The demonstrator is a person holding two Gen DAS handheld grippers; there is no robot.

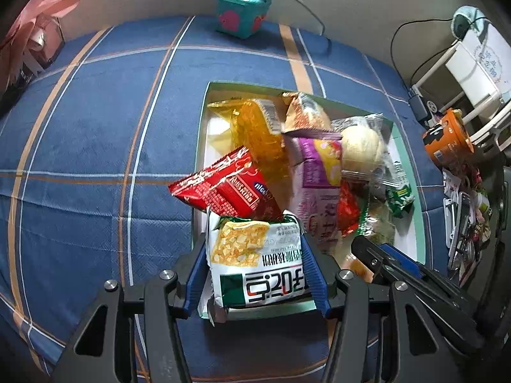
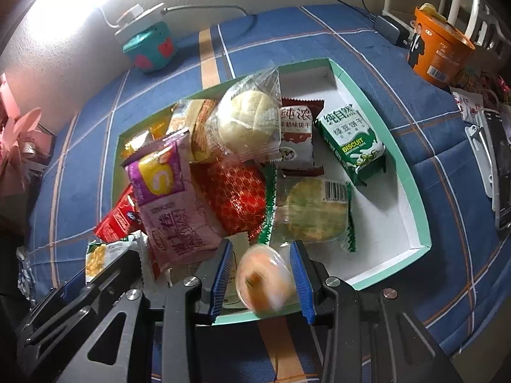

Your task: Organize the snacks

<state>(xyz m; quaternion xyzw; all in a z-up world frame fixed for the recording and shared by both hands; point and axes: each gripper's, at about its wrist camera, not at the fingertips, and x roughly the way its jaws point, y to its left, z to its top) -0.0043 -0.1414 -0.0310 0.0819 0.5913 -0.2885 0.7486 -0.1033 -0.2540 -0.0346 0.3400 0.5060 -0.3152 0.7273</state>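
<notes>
A teal-rimmed white box point(image 1: 200, 134) point(image 2: 412, 191) on the blue plaid cloth holds several snack packets. My left gripper point(image 1: 255, 255) is shut on a white-and-green snack packet point(image 1: 255, 261) at the box's near edge; the packet also shows in the right wrist view point(image 2: 102, 255). My right gripper point(image 2: 262, 274) is open, with a blurred orange jelly cup point(image 2: 263, 281) loose between its fingers over the box's near edge. The right gripper shows in the left wrist view point(image 1: 383, 255). A red packet point(image 1: 223, 188), purple packet point(image 2: 169, 198), bun point(image 2: 249, 121) and green biscuit pack point(image 2: 351, 140) lie in the box.
A teal cube box point(image 1: 242, 12) point(image 2: 150, 48) and a white power strip point(image 2: 131, 16) sit at the wall. An orange noodle cup point(image 1: 447, 140) point(image 2: 437, 51) stands to the right, beside a white rack point(image 1: 472, 73). Pink flowers point(image 1: 32, 32) are far left. Clutter point(image 1: 463, 223) lies at the right edge.
</notes>
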